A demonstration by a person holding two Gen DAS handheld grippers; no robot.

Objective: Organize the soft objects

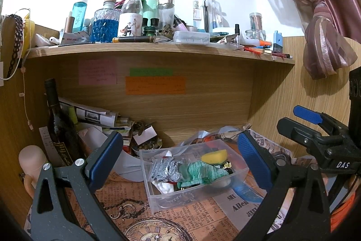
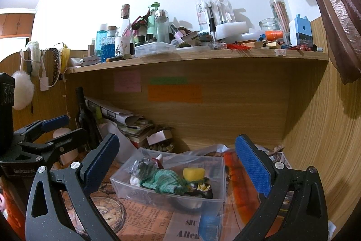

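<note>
- Both pairs of jaws stand wide apart and hold nothing: the left gripper (image 1: pixel 180 158) and the right gripper (image 2: pixel 178 160) each frame the box between their blue-padded fingers, above the desk and clear of it.
- Between the fingers sits a clear rectangular plastic box (image 1: pixel 158 200), resting on a brown vintage newspaper-print paper with a clock face (image 1: pixel 158 232) that covers the desk.
- Inside the box, a crumpled green knitted cloth (image 1: pixel 200 173) lies across the middle; a yellow sponge block (image 1: pixel 214 156) sits at its far right, touching the cloth's edge.
- At the box's left end lies a grey-and-silver crumpled soft piece (image 1: pixel 164 169), with a white soft lump (image 1: pixel 164 188) just near of it against the front wall.
- From the right wrist view the same cloth (image 2: pixel 164 182) and sponge (image 2: pixel 194 173) show, with a dark patterned item at the near right corner, too jumbled to identify.
- To the left, a dark glass wine bottle (image 1: pixel 58 123) stands upright beside a stack of folded papers (image 1: pixel 97 115).
- Far above, a wooden shelf (image 1: pixel 158 52) carries crowded bottles and jars.
- Pink, green and orange sticky notes (image 1: pixel 155 85) are stuck on the wooden back panel.
</note>
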